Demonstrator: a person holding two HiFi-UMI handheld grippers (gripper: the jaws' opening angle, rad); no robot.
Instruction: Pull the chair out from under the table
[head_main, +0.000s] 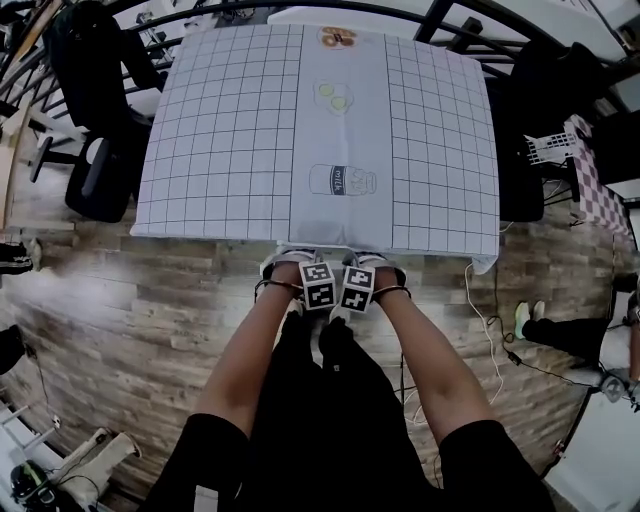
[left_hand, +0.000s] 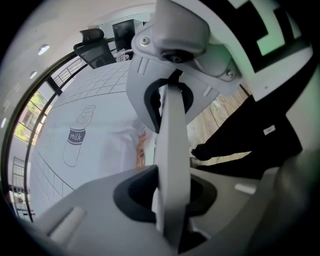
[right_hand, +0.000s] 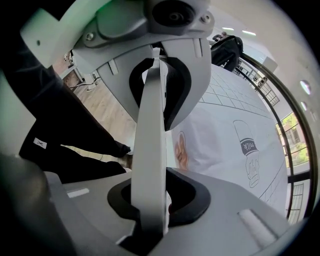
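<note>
**Location.** The chair (left_hand: 172, 130) shows only as a thin, pale top rail running along the near edge of the desk (head_main: 200, 232). Its seat and legs are out of sight beneath the gridded tablecloth (head_main: 440, 130), so the chair counts as tucked in.

**Handling (judgement).** The rail looks like stiff, smooth plastic or painted board. It should not flex under the pads, but its slick face may slip if the pull is jerked. The chair is probably of moderate weight, and its feet will drag on the wood floor (head_main: 140, 310). A steady, level pull toward the person therefore suits it better than a lift. The top rail is the only part within reach and the proper place to hold. Two holds, one either side of its middle, keep the chair from swinging. The hanging cloth edge lies just beside the rail and could catch.

**Position relative to the tongs.** The left tongs (left_hand: 170, 197) and the right tongs (right_hand: 152, 200) point steeply down, side by side at the desk's near edge, with their marker cubes (head_main: 320, 285) almost touching. Each straddles the rail from above, with one jaw on the desk side and one on the person's side. Both are closed partway, down to the rail's thickness, and appear clamped on it. The person's legs (head_main: 330, 400) stand close behind the rail, in the chair's path.
</note>
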